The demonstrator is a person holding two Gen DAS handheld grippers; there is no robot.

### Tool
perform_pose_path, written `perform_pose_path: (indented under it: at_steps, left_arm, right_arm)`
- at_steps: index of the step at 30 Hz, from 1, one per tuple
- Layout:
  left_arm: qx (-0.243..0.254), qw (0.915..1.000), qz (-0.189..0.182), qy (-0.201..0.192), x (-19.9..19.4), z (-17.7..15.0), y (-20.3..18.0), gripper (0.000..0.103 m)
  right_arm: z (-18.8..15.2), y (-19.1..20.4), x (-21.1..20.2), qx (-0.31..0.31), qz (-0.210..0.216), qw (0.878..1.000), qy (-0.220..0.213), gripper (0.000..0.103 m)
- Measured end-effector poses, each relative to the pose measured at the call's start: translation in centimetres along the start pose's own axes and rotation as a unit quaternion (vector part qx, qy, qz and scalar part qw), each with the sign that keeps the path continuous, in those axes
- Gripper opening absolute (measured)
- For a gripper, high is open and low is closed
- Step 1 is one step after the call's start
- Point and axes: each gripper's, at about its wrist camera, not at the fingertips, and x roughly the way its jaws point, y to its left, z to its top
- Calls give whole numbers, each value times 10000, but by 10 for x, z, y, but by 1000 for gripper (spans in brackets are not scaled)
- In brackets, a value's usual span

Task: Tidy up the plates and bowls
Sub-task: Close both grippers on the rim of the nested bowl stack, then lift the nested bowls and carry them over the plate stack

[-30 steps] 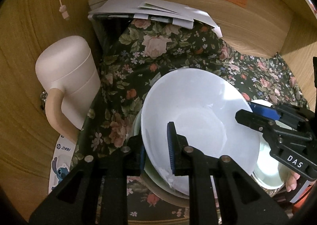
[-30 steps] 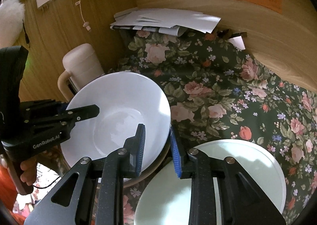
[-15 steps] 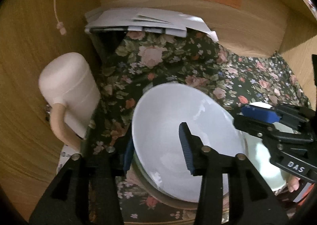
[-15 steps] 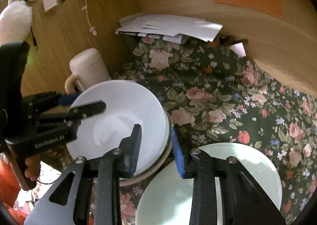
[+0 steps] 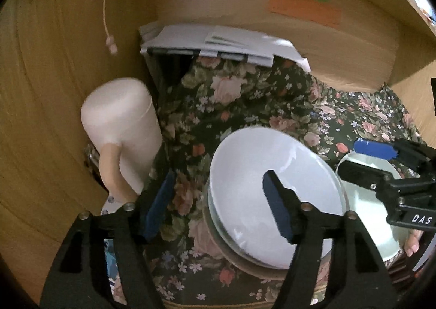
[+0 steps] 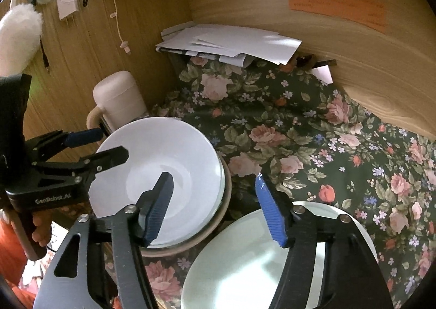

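You are holding your left gripper (image 5: 218,201) with its jaws wide open and nothing between them. One blue pad is hanging over the white bowl (image 5: 272,189), and the other is out past the bowl's rim, on the side toward the pink jug (image 5: 122,132). Neither pad is touching the bowl.

The white bowl is sitting on top of a stack: a second rim and a tan dish (image 6: 218,224) are peeking out from under it. The stack is resting on the flowery cloth (image 6: 299,132) that is covering the counter.

Your right gripper (image 6: 214,208) is also standing wide open, holding nothing. One of its pads is hovering over the bowl's edge, and the other is hovering over the cloth, by the near rim of the pale green plate (image 6: 245,262).

The pale green plate is lying flat on the cloth just beside the bowl stack, on the side away from the pink jug. The jug is standing upright by the wooden wall, near the bowl. A pile of white papers (image 6: 231,42) is lying behind the bowl, against the back wall.
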Motion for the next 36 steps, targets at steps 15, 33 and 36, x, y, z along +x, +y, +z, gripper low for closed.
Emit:
perform_pose_path:
  at_steps: [15, 33, 36]
  left_arm:
    - [-418, 9957, -547, 628, 22, -22, 15, 81]
    - [-686, 9851, -1164, 1067, 48, -30, 9, 67]
    - [-712, 9842, -1215, 1070, 49, -29, 10, 62]
  right_arm:
    - [0, -4, 29, -117, 13, 9984, 549, 62]
    - [6, -3, 60, -87, 289, 9922, 1213, 49]
    - [4, -3, 63, -64, 341, 9911, 1284, 44]
